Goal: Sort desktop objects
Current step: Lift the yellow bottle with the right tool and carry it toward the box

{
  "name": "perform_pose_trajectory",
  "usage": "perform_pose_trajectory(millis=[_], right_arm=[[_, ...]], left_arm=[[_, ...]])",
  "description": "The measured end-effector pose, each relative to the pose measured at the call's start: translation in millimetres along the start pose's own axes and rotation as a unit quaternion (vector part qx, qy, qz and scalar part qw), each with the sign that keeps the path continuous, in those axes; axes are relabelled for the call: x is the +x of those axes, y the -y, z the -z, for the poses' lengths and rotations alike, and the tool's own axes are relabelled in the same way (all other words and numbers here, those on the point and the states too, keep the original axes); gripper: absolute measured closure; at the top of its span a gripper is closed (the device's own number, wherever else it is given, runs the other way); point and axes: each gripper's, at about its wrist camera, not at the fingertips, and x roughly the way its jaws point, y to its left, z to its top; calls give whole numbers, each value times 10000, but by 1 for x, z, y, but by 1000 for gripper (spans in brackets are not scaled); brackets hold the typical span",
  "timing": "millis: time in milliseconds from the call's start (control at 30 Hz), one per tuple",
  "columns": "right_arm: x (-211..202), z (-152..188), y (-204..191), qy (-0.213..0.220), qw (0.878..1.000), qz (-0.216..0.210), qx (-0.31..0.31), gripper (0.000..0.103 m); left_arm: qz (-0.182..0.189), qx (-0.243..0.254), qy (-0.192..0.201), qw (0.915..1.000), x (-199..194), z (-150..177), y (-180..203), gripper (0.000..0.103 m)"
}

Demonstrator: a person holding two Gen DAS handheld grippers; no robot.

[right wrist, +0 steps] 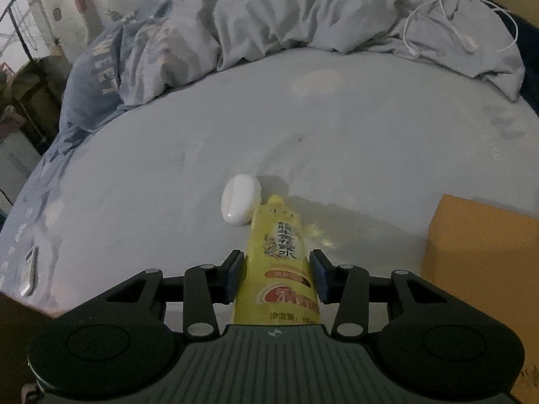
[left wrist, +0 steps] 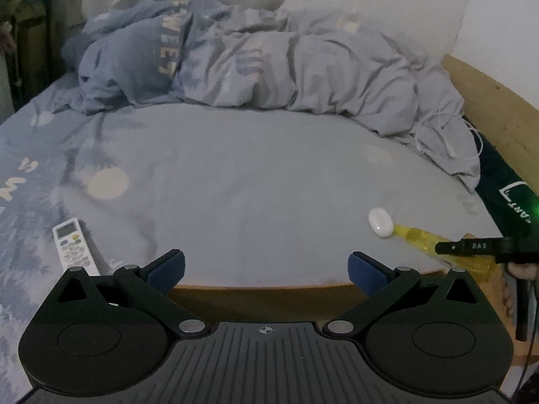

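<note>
My right gripper is shut on a yellow bottle with printed labels, cap pointing away, held above the grey-blue bedsheet. Just past the cap lies a white oval case on the sheet. In the left wrist view the same yellow bottle shows at the right with the right gripper on it, beside the white oval case. My left gripper is open over the bed's near edge, nothing between its blue pads. A white remote control lies on the sheet at the left.
A crumpled grey-blue duvet fills the back of the bed. A white cable lies on it at the right. An orange-brown box stands at the near right. The wooden bed frame runs along the right.
</note>
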Motion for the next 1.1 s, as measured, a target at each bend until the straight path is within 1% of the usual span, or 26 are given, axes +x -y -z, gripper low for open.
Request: perform_pose_trajectory(millis=[333,633,900,1100], right_arm=[[-31,3,-12,271,9994,-223,-61,59],[-68,1,-26,656,9969,-386,-218,58],[-104,4,-58,957,9906,-801,-565,58],[-123,12,-88,1017,9849,-1106,-857,58]], left_arm=[[42,-66,167,9998,-28,2,-2,0],[99,-101,326,9994,-53,3,-2,0],[100,-150,486,9987,-78,4,-5,0],[87,-164,602,9980,-102,7,-8,0]])
